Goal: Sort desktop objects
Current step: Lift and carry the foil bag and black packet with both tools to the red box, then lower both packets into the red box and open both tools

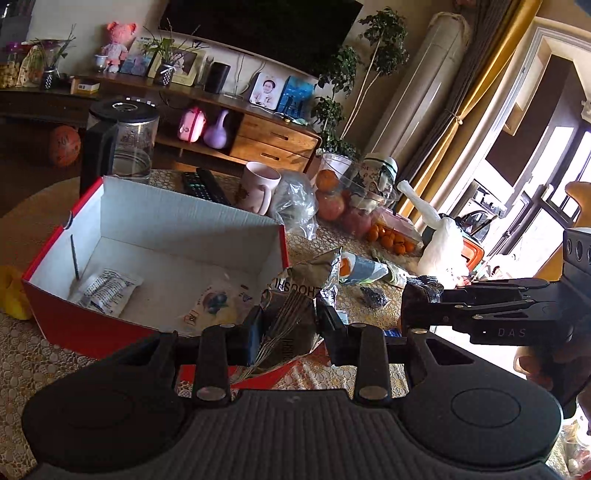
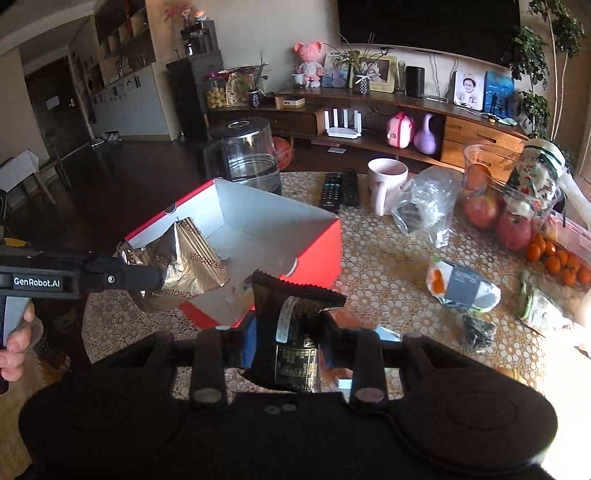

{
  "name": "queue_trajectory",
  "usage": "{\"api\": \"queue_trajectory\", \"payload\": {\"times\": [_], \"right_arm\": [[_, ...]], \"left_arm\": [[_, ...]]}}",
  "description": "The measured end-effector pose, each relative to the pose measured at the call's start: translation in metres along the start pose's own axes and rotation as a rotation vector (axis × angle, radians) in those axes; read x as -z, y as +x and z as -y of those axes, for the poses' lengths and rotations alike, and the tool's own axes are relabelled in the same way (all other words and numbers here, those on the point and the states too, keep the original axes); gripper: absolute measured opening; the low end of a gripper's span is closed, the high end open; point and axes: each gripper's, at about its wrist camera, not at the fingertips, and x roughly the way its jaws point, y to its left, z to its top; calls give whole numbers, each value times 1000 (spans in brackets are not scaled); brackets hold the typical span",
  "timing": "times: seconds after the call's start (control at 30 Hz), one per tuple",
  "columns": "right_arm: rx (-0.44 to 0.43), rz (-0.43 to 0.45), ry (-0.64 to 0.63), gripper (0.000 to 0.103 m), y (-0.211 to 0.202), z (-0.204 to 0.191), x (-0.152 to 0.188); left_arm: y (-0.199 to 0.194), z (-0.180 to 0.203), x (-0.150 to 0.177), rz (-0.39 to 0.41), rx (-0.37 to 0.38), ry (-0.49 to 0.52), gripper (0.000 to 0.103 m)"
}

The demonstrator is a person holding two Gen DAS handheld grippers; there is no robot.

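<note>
Packet (image 2: 291, 332) upright, long axis vertical

Home living room: television (image 2: 428, 27), sideboard (image 2: 461, 122).

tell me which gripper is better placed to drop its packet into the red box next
Left, probably: the left gripper holds its foil packet right at the red box rim; the right gripper's dark packet sits farther back.
</note>
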Motion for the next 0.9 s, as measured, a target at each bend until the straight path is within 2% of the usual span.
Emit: {"api": "queue_trajectory", "payload": {"times": [0.13, 0.43, 0.9], "right_arm": [[-24, -11, -32, 33, 19, -22, -19], [-40, -22, -93, 33, 63, -56, -52], [-7, -87, -148, 33, 143, -67, -66]], "left_arm": [[-10, -26, -3, 7, -41, -14, 33], [-6, -70, -22, 9, -127, 1, 33], [33, -107, -51, 7, -226, 40, 33]]}}
